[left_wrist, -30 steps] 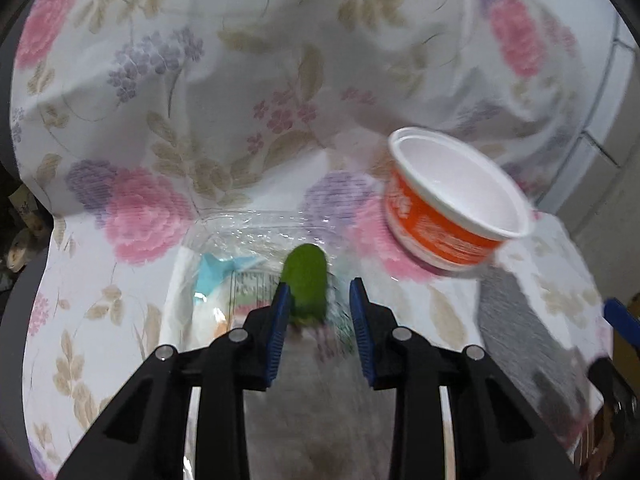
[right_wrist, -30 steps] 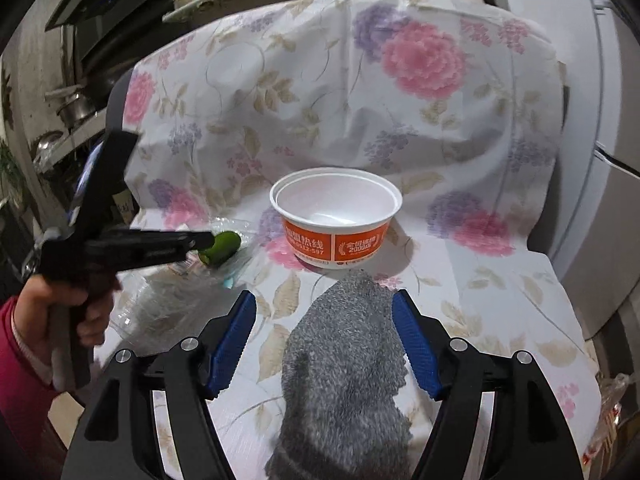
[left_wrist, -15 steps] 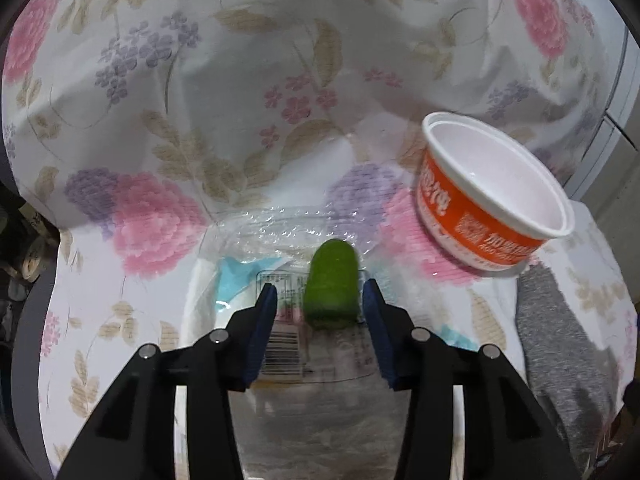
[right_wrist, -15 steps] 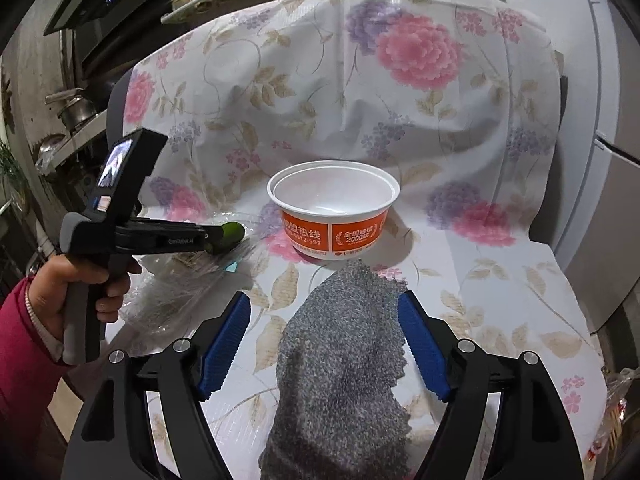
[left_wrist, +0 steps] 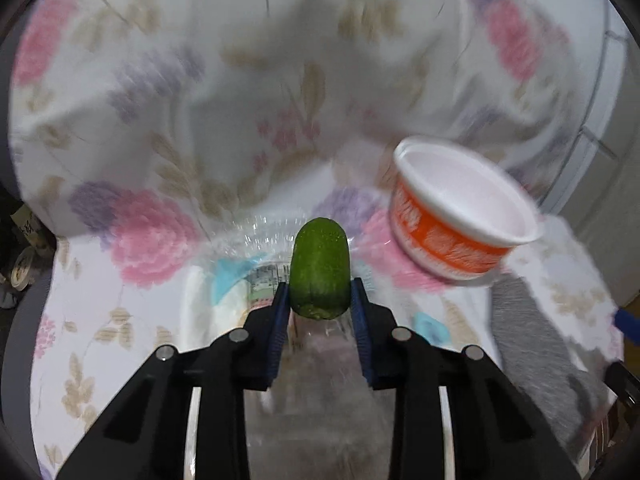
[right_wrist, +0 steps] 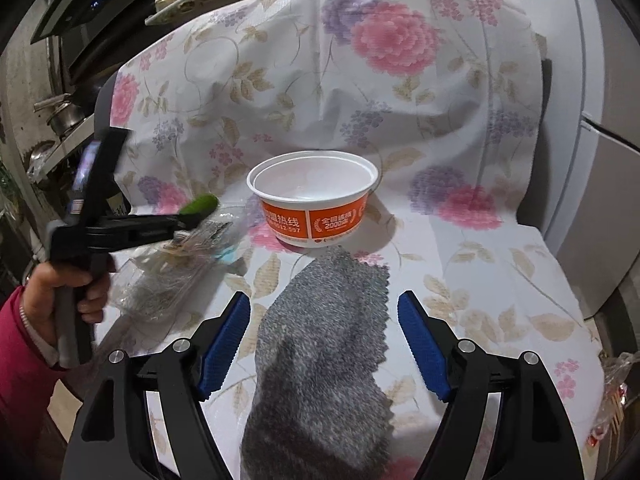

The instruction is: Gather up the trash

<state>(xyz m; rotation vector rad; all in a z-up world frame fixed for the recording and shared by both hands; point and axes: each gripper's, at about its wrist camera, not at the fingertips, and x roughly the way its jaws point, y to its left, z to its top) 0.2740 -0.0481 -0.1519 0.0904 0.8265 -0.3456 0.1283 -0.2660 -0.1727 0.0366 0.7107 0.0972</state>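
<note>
A green cucumber stub (left_wrist: 319, 268) sits between the closing jaws of the left gripper (left_wrist: 319, 296), lifted above a clear plastic wrapper (right_wrist: 160, 280) on the floral cloth (right_wrist: 480, 280). An orange bowl (right_wrist: 314, 196) stands nearby. The right gripper (right_wrist: 324, 344) hangs wide open over a grey rag (right_wrist: 324, 360).

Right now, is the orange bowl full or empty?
Empty. The orange bowl stands upright on the flowery cloth, and its white inside shows nothing in it. The green cucumber piece is outside it, in the left claw.
</note>
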